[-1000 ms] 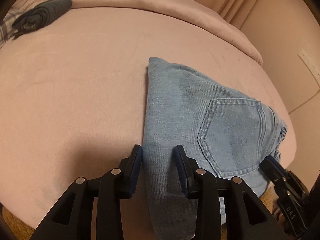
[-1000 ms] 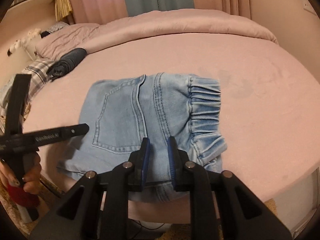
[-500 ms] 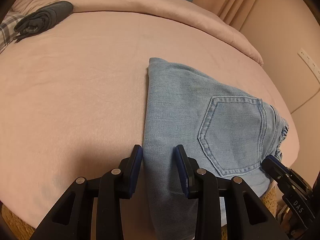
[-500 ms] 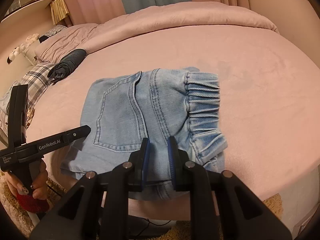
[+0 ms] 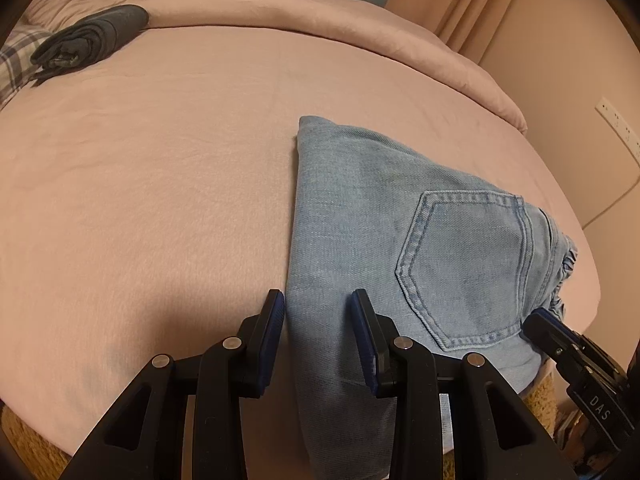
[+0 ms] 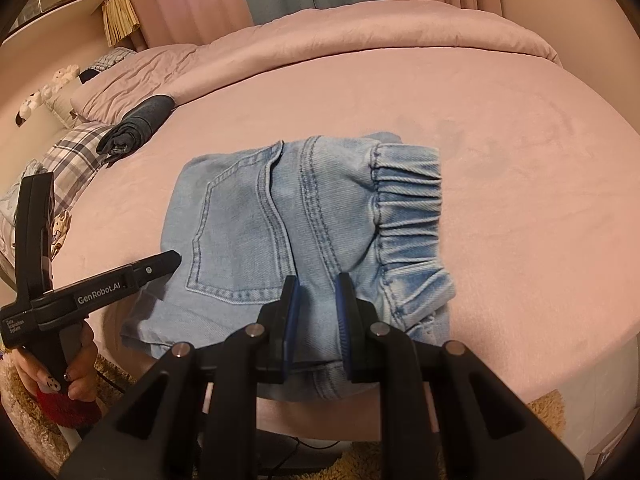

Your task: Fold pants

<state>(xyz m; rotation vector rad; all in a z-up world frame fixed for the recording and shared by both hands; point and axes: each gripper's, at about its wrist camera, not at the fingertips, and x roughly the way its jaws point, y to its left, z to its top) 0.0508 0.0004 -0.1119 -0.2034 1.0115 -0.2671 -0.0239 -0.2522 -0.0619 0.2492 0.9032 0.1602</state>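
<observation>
The jeans (image 6: 304, 240) lie folded into a small block near the front edge of the pink bed (image 6: 520, 140). The back pocket (image 5: 464, 264) faces up, and the stretchy waistband (image 6: 408, 208) is on the right side. A bit of the jeans hangs over the bed edge toward the person.

The left hand-held gripper (image 5: 318, 320) sits over the left part of the jeans. Its jaws are apart, with cloth showing between them, but they do not seem to pinch it. The right hand-held gripper (image 6: 316, 308) is over the front edge by the middle seam. Its jaws are close together with a small gap, and I cannot tell if they hold any cloth.

What could go wrong? The part hanging off the bed is heavy. If it is pulled or let go carelessly, the whole stack could slide off onto the rug (image 6: 552, 408). If a gripper grabs only the top layer, the fold could open up. The puffy waistband could make the stack lumpy and lopsided. A dark rolled cloth (image 6: 136, 130) sits far off near the pillows and is not in the way.
</observation>
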